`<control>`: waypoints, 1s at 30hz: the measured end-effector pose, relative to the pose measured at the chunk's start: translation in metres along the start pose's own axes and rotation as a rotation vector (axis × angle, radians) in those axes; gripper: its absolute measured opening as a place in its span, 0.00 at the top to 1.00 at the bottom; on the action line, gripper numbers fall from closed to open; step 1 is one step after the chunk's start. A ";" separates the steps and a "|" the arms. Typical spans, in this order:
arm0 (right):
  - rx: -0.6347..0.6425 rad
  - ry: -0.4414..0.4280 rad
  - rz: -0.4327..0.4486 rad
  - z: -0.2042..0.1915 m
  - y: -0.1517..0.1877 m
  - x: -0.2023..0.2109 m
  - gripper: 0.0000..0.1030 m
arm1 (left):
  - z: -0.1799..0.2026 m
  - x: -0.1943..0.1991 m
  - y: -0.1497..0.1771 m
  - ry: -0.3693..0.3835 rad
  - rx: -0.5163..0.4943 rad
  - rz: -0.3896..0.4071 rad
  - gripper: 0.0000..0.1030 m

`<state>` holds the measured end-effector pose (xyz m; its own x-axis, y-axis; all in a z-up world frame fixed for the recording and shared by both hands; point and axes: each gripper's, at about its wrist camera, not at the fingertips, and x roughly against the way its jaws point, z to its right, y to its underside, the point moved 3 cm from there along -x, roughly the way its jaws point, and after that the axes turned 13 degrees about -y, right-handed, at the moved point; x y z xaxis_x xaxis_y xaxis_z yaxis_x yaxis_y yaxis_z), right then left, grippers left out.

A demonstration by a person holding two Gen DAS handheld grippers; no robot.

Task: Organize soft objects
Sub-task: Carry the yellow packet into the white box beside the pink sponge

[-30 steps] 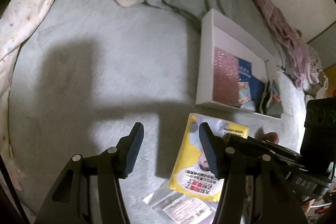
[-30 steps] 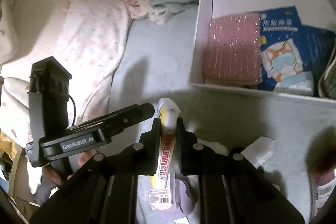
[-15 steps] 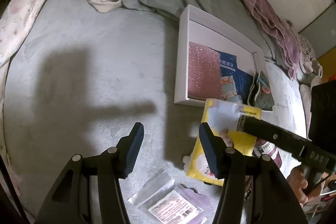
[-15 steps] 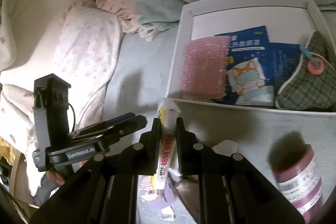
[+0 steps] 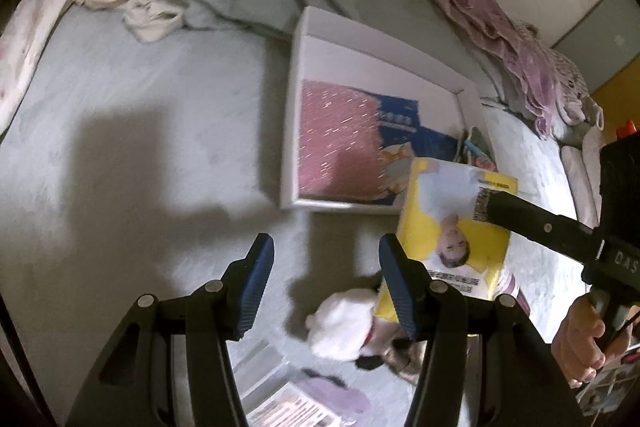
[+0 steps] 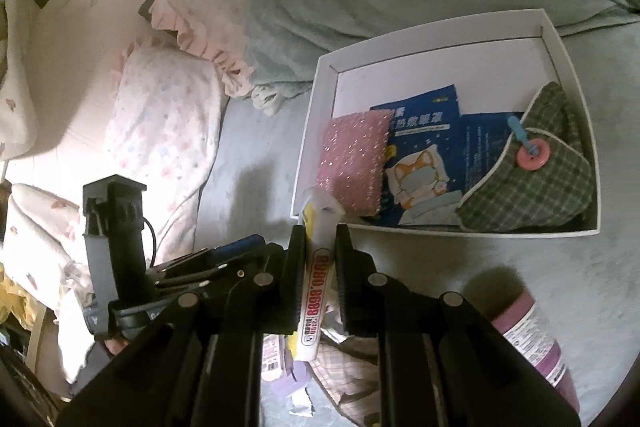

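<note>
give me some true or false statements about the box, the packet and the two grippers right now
1. The right gripper is shut on a yellow packet. True.
2. The left gripper grips the pink pad. False: its jaws stand open with nothing between them, and the pad lies in the white box.
3. The white box is empty. False: it holds the pink pad, a blue packet and a green plaid pouch.
4. The pouch has a pink ring on it. True.
5. The yellow packet already lies inside the box. False: it is held in the air at the box's near edge.
</note>
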<state>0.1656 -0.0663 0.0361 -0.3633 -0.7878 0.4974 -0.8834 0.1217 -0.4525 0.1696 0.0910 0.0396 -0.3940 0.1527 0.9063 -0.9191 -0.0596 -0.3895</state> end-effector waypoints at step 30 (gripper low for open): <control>0.035 0.138 0.092 0.065 -0.072 -0.023 0.85 | -0.004 0.004 -0.015 0.028 0.044 0.188 0.76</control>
<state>0.2568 -0.0969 0.0091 -0.4816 -0.6834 0.5486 -0.8345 0.1665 -0.5252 0.1819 0.0959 0.0481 -0.5592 0.1618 0.8131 -0.8288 -0.1328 -0.5435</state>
